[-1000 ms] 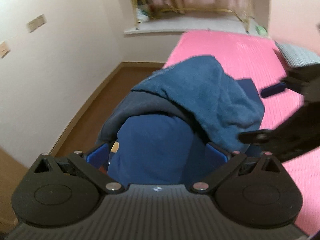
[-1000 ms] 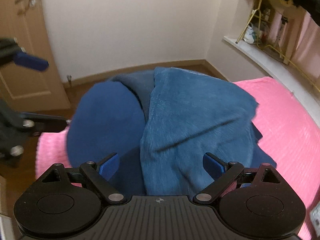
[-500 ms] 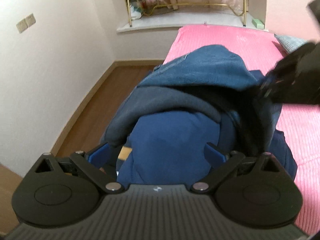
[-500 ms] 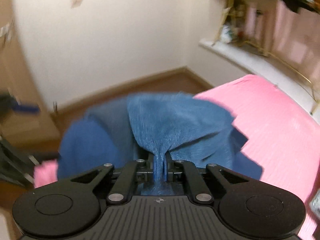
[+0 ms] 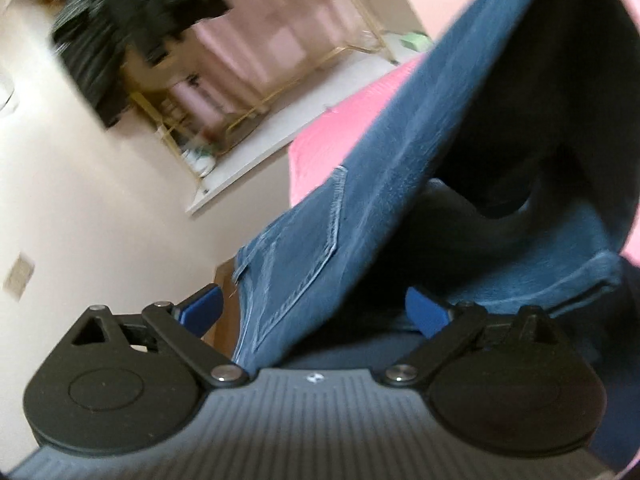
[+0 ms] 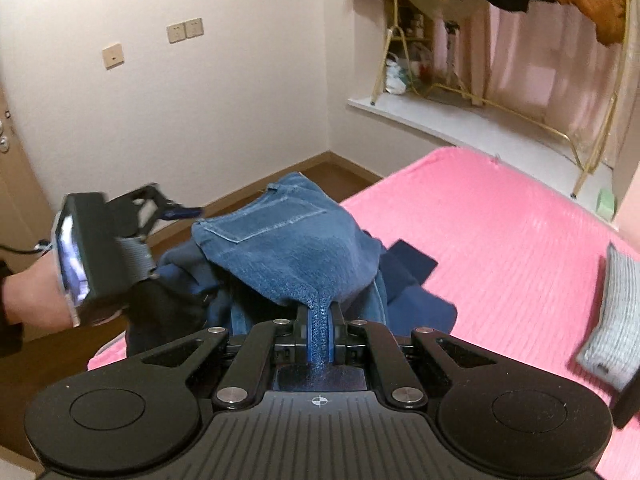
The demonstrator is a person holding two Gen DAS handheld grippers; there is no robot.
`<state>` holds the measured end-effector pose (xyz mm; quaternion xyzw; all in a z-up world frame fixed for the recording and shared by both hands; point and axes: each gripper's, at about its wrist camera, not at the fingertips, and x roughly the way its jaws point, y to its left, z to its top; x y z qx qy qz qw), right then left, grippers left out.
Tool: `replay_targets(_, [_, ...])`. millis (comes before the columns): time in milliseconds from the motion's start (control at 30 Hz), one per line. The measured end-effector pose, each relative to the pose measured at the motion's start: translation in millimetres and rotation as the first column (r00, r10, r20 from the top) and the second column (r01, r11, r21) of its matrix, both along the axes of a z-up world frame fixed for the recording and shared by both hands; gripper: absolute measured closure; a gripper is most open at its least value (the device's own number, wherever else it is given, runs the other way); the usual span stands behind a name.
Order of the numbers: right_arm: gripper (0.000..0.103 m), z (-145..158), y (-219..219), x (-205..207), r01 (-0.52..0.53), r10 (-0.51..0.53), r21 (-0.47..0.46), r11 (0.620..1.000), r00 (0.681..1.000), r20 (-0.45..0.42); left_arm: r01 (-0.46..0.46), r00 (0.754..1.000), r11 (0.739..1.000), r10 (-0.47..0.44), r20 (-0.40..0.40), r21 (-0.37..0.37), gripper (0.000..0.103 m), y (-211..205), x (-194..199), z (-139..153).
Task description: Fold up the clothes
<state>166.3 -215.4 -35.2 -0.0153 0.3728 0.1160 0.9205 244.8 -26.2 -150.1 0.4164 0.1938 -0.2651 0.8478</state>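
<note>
Blue jeans [image 6: 288,248] rise in a peak off the pink bed [image 6: 500,240], with a back pocket showing. My right gripper [image 6: 319,320] is shut on a pinch of the denim and holds it up. A dark blue garment [image 6: 416,288] lies under and beside the jeans. My left gripper [image 5: 312,310] is open, its blue pads [image 5: 200,308] wide apart, and the jeans [image 5: 360,200] stretch diagonally across its view with the pocket seam close in front. In the right wrist view the left gripper [image 6: 176,212] sits at the left, held by a hand [image 6: 28,300], beside the jeans' waist.
A grey folded cloth [image 6: 612,320] lies on the bed at the right edge. A gold clothes rack [image 6: 480,92] with hanging clothes stands on the window ledge. Wooden floor [image 6: 256,192] and a white wall border the bed's near corner; a door stands at far left.
My right gripper, shut on the jeans half a second ago, has lifted them higher. My left gripper stayed open and tilted sharply, coming close under the raised denim.
</note>
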Motion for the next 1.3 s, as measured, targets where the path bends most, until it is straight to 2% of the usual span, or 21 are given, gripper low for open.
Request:
replay_targets(33, [0.099, 0, 0, -4, 0.007, -0.007, -0.001, 1.000, 1.000, 0.000, 0.007, 1.000, 1.000, -0.007, 0.006, 0.017, 0.030, -5, 5, -4])
replay_targets(100, [0.099, 1, 0, -8, 0.015, -0.015, 0.003, 1.000, 1.000, 0.002, 0.016, 1.000, 0.999, -0.016, 0.021, 0.039, 0.038, -12, 13, -11])
replay_targets(167, [0.099, 3, 1, -12, 0.014, -0.014, 0.005, 1.000, 1.000, 0.004, 0.027, 0.999, 0.998, -0.028, 0.028, 0.049, 0.050, -12, 20, -12])
replay_targets(233, [0.099, 5, 2, -15, 0.009, -0.009, 0.003, 1.000, 1.000, 0.009, 0.039, 0.999, 0.997, -0.041, 0.032, 0.061, 0.082, -12, 27, -12])
replay_targets(300, [0.099, 7, 1, -20, 0.013, -0.014, 0.011, 1.000, 1.000, 0.018, 0.064, 0.997, 0.995, -0.068, 0.044, 0.080, 0.094, -11, 30, -6])
replay_targets(433, [0.099, 19, -16, -47, 0.036, -0.038, 0.052, 0.998, 0.999, 0.037, 0.088, 0.988, 0.994, -0.096, 0.121, 0.067, 0.096, -17, 31, 27])
replay_targets(533, [0.100, 33, -37, -87, 0.073, -0.078, 0.089, 0.993, 0.995, 0.059, 0.140, 0.972, 0.989, -0.147, 0.183, 0.050, 0.096, -46, 7, 64])
replay_targets(700, [0.103, 61, -91, -192, 0.178, -0.193, 0.137, 0.974, 0.975, 0.105, 0.233, 0.930, 0.972, -0.232, 0.286, 0.031, 0.097, -98, -36, 125])
replay_targets(833, [0.103, 54, -156, -289, 0.296, -0.313, 0.192, 0.936, 0.947, 0.069, 0.337, 0.887, 0.940, -0.336, 0.317, 0.054, 0.097, -164, -105, 155])
replay_targets(900, [0.103, 42, -188, -335, 0.334, -0.354, 0.228, 0.915, 0.934, 0.055, 0.399, 0.859, 0.912, -0.407, 0.310, 0.093, 0.097, -201, -148, 154])
replay_targets(1000, [0.103, 20, -220, -386, 0.390, -0.406, 0.240, 0.889, 0.914, 0.017, 0.477, 0.819, 0.867, -0.498, 0.284, 0.145, 0.098, -250, -217, 135])
replay_targets(1100, [0.103, -1, -240, -418, 0.422, -0.421, 0.200, 0.884, 0.906, -0.046, 0.553, 0.797, 0.816, -0.577, 0.177, 0.169, 0.098, -283, -286, 100])
replay_targets(1133, [0.103, -8, -243, -425, 0.422, -0.418, 0.172, 0.890, 0.906, -0.065, 0.568, 0.799, 0.806, -0.589, 0.121, 0.167, 0.097, -288, -302, 90])
replay_targets(1167, [0.091, -12, -244, -429, 0.421, -0.414, 0.152, 0.894, 0.907, -0.079, 0.580, 0.802, 0.798, -0.595, 0.060, 0.162, 0.097, -292, -317, 80])
replay_targets(1200, [0.060, -15, -243, -432, 0.419, -0.410, 0.138, 0.897, 0.907, -0.091, 0.592, 0.801, 0.791, -0.599, -0.002, 0.156, 0.095, -296, -331, 70])
replay_targets(1233, [0.041, -18, -241, -435, 0.418, -0.408, 0.126, 0.900, 0.908, -0.097, 0.595, 0.803, 0.789, -0.592, -0.071, 0.151, 0.094, -294, -340, 60])
replay_targets(1267, [0.029, -21, -239, -438, 0.415, -0.405, 0.117, 0.902, 0.909, -0.100, 0.596, 0.802, 0.789, -0.580, -0.142, 0.148, 0.093, -291, -348, 50])
replay_targets(1300, [0.029, -25, -235, -438, 0.407, -0.396, 0.113, 0.907, 0.912, -0.108, 0.594, 0.801, 0.792, -0.565, -0.198, 0.141, 0.091, -289, -347, 45])
